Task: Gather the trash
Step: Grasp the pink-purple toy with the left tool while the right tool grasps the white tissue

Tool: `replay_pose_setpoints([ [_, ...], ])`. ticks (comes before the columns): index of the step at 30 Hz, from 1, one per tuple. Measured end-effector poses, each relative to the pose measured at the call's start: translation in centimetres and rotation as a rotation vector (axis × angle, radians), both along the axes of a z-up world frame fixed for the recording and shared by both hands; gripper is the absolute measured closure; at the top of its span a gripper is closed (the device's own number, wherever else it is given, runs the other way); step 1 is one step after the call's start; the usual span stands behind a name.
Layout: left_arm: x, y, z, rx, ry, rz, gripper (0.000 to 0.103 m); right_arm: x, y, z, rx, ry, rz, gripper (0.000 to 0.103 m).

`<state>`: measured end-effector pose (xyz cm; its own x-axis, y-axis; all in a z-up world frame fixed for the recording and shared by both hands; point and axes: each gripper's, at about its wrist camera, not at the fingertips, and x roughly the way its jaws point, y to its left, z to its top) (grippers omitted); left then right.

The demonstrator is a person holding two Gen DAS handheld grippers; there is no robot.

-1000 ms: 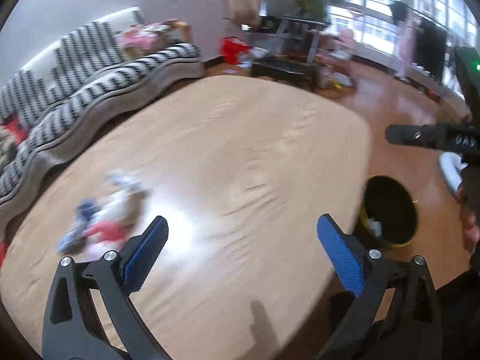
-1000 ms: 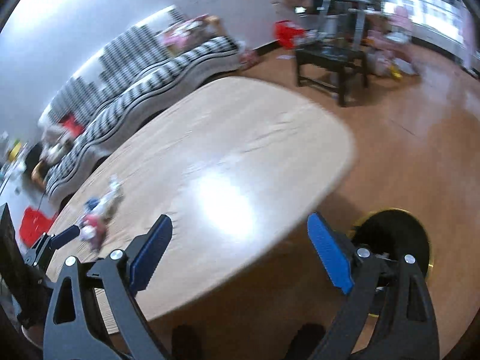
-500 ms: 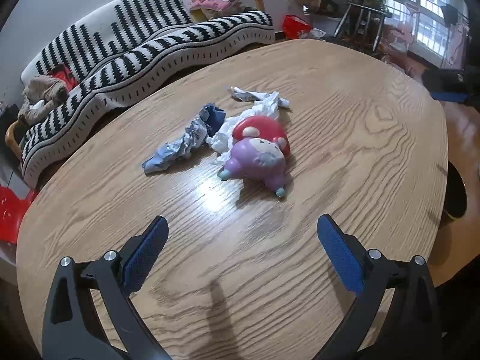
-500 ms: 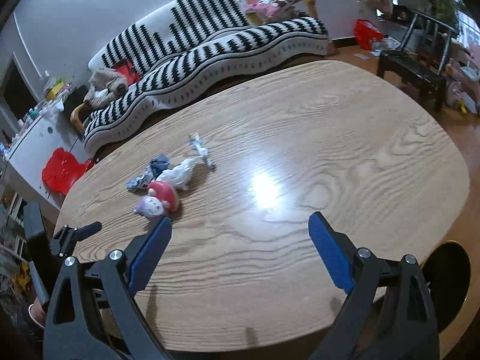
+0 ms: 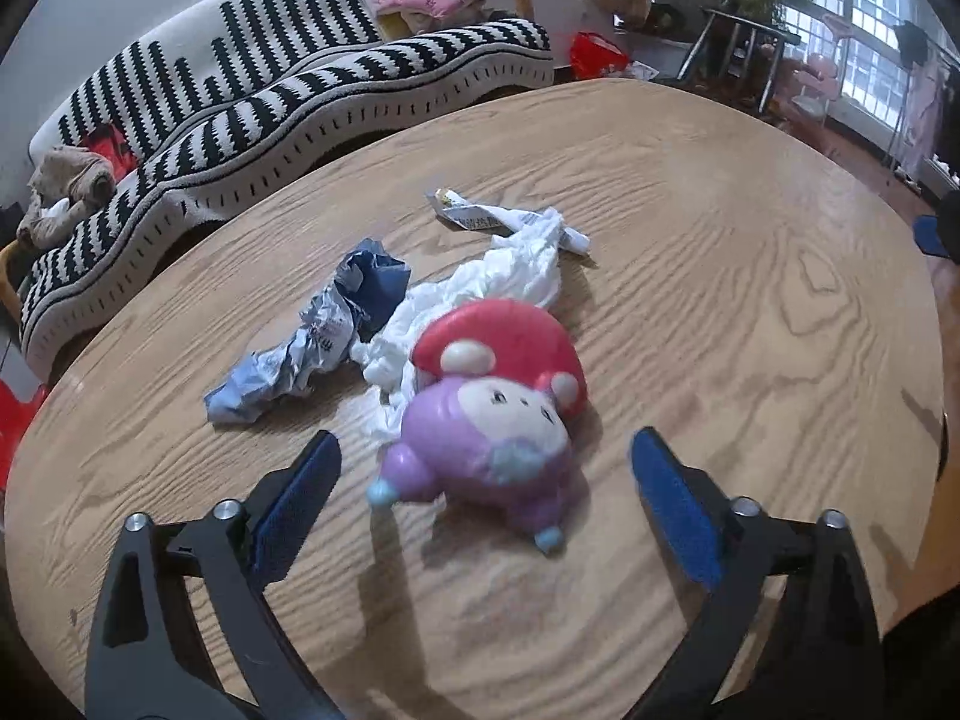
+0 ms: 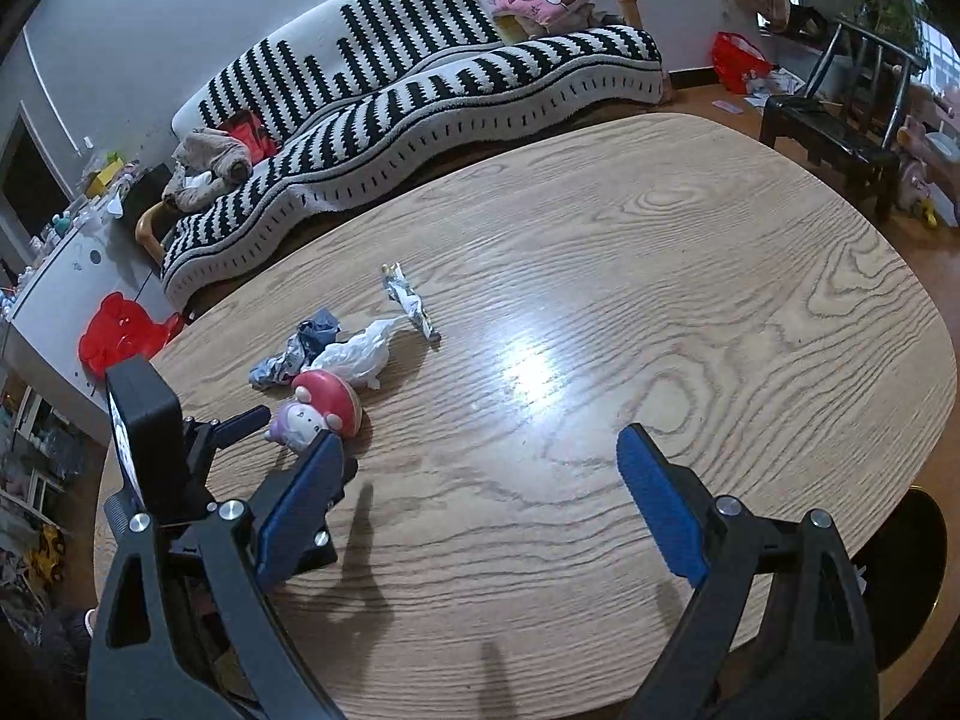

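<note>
On the wooden table [image 5: 750,324] lie a crumpled blue wrapper [image 5: 318,336], a crumpled white tissue [image 5: 498,282], a small twisted white wrapper [image 5: 492,219] and a purple toy with a red cap [image 5: 492,408]. My left gripper [image 5: 480,492] is open and empty, its jaws either side of the toy's near end, just above the table. My right gripper [image 6: 480,498] is open and empty over the table's near middle. In the right wrist view the toy [image 6: 318,411], tissue [image 6: 360,354], blue wrapper [image 6: 297,348] and twisted wrapper [image 6: 411,303] lie at the left.
A black round bin [image 6: 912,570] stands on the floor at the table's right edge. A striped sofa [image 6: 420,96] runs behind the table. A black chair [image 6: 840,120] stands at the far right. A red stool [image 6: 120,333] is at the left.
Both grippers have swung from the bin side toward the trash pile. My left gripper has moved in close to the toy, which now sits between its open jaws.
</note>
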<state>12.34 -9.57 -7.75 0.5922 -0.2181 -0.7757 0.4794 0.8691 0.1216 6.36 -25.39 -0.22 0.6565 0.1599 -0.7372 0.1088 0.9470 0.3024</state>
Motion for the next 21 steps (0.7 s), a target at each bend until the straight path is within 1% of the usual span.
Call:
replay_pose_setpoints([
  [1, 0.1, 0.0, -0.1, 0.0, 0.006, -0.001, 0.029, 0.3, 0.1, 0.0, -0.003, 0.002, 0.0, 0.014],
  [2, 0.1, 0.2, -0.1, -0.003, 0.013, -0.001, 0.036, 0.6, 0.2, -0.2, -0.007, 0.005, 0.002, 0.014],
  [3, 0.0, 0.3, -0.1, -0.006, 0.015, -0.002, 0.044, 1.1, 0.5, -0.4, -0.018, 0.013, 0.008, 0.014],
  [5, -0.5, 1.0, 0.4, -0.019, 0.004, -0.01, 0.049, 1.8, 0.9, -0.7, -0.024, 0.022, 0.015, 0.014],
  [10, -2.3, 3.3, 2.2, -0.018, -0.001, -0.006, 0.05, 4.4, 3.0, -2.4, 0.034, 0.064, 0.062, 0.014],
  [15, -4.7, 6.9, 3.6, -0.027, -0.007, -0.002, 0.05, 7.7, 6.9, -4.1, 0.023, 0.101, 0.13, 0.014],
  [18, -4.9, 9.0, 4.0, -0.037, -0.001, 0.035, 0.05, 9.9, 9.1, -5.0, 0.028, 0.11, 0.152, 0.014],
  [21, -3.8, 11.1, 4.4, -0.069, 0.013, 0.1, 0.05, 11.6, 10.9, -5.5, 0.005, 0.097, 0.163, 0.014],
])
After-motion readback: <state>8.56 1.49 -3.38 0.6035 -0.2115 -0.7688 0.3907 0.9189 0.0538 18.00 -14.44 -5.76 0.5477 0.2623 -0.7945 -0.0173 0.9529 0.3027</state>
